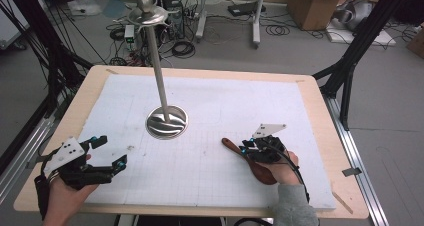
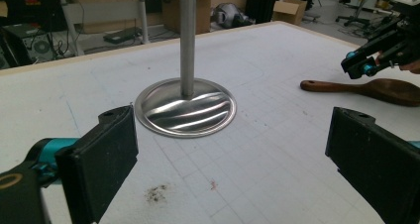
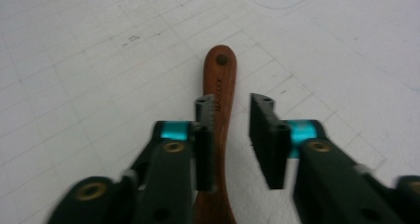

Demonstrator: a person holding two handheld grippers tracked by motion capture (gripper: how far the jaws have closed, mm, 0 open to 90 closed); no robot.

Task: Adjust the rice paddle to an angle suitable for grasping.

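Note:
A dark wooden spoon (image 1: 260, 172) lies on the white mat at the front right, its handle end pointing toward the middle. My right gripper (image 1: 245, 148) hovers low over the handle. In the right gripper view the handle (image 3: 218, 75) runs between the jaws, close by the left pad, with a clear gap to the right pad, so the right gripper (image 3: 233, 110) is open. My left gripper (image 1: 112, 151) rests near the front left with its jaws wide apart and nothing between them (image 2: 230, 154). From there the spoon (image 2: 381, 89) and the right gripper (image 2: 359, 64) appear at the far right.
A tall metal stand with a round rippled base (image 1: 167, 122) and a knobbed top (image 1: 146, 8) rises from the middle of the white mat (image 1: 235, 96). The mat covers a wooden table (image 1: 90, 86). A dark smudge (image 2: 156, 194) marks the mat ahead of the left gripper.

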